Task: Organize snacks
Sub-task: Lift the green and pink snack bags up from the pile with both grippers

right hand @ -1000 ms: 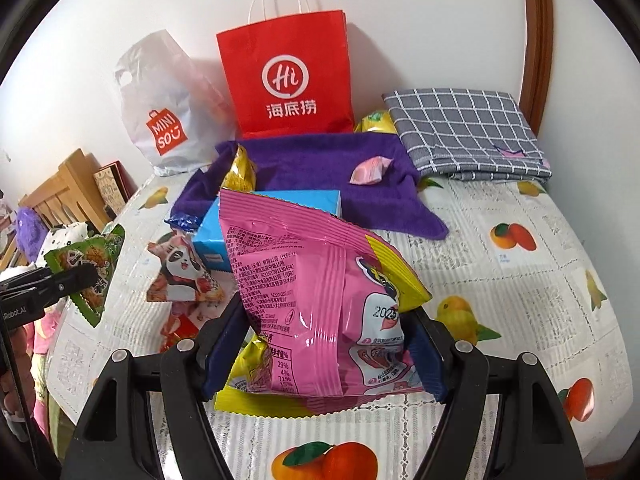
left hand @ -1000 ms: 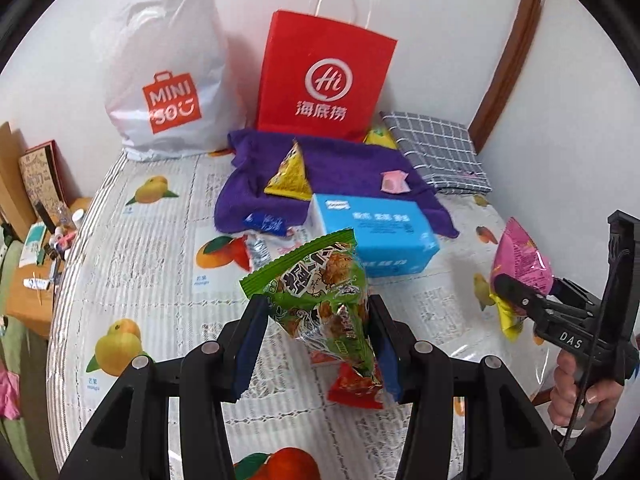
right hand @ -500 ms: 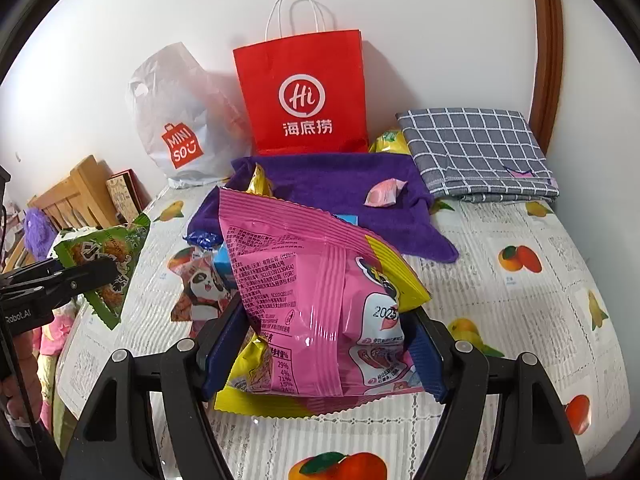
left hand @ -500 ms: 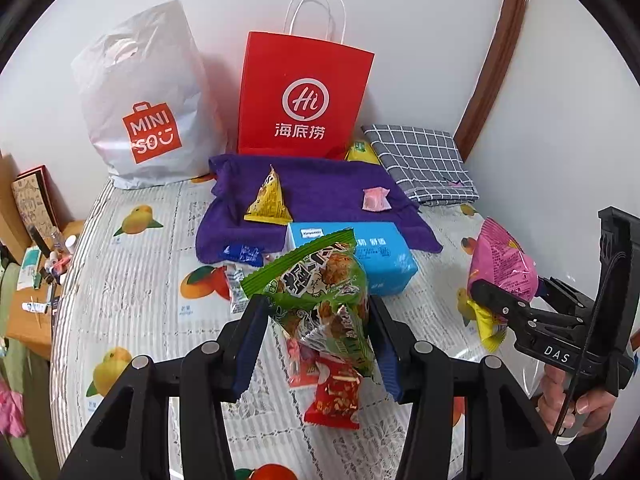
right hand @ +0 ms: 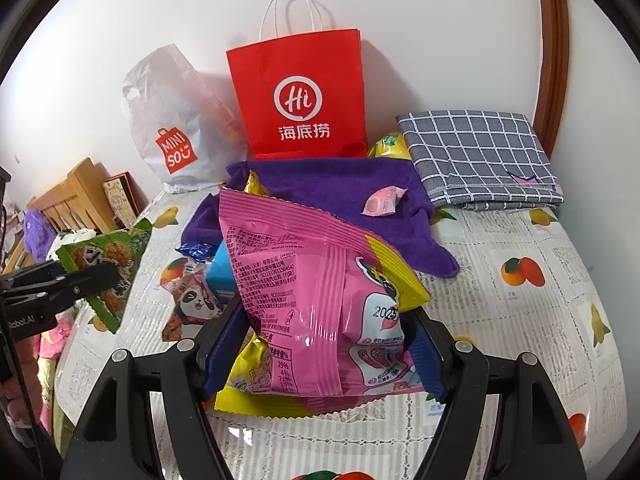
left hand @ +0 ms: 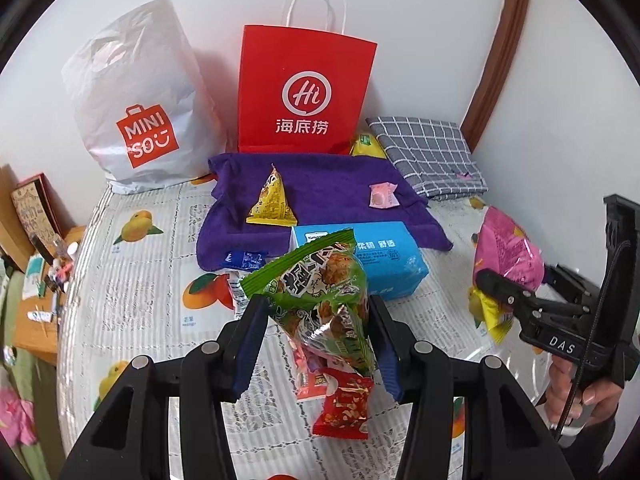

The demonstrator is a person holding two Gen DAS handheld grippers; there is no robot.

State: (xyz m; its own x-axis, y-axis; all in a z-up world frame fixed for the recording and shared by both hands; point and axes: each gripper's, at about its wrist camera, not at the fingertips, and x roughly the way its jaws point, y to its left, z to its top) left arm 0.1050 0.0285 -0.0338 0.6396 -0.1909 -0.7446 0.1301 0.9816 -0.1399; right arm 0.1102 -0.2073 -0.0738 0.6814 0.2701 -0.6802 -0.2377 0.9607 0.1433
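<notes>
- The left hand-held gripper [left hand: 316, 344] is clenched on a green crinkly plastic snack bag [left hand: 324, 300], held upright above the tabletop [left hand: 132, 280] with its fruit-printed lace cover.
- The right hand-held gripper [right hand: 324, 356] grasps a pink and yellow glossy plastic snack bag [right hand: 320, 300], also lifted off the tabletop.
- Below the green bag lies a small red foil snack packet [left hand: 344, 408].
- A light blue rectangular tissue pack [left hand: 384, 260] sits just behind, touching the front edge of a purple towel [left hand: 328, 188].
- On the towel rest a yellow triangular snack pouch [left hand: 272, 200] and a small pink wrapped candy [left hand: 382, 196], well apart.
- Against the wall stand a red paper shopping bag [left hand: 308, 88] and a white plastic shopping bag [left hand: 140, 96]; a grey checked folded cloth [left hand: 432, 152] lies to the right.
</notes>
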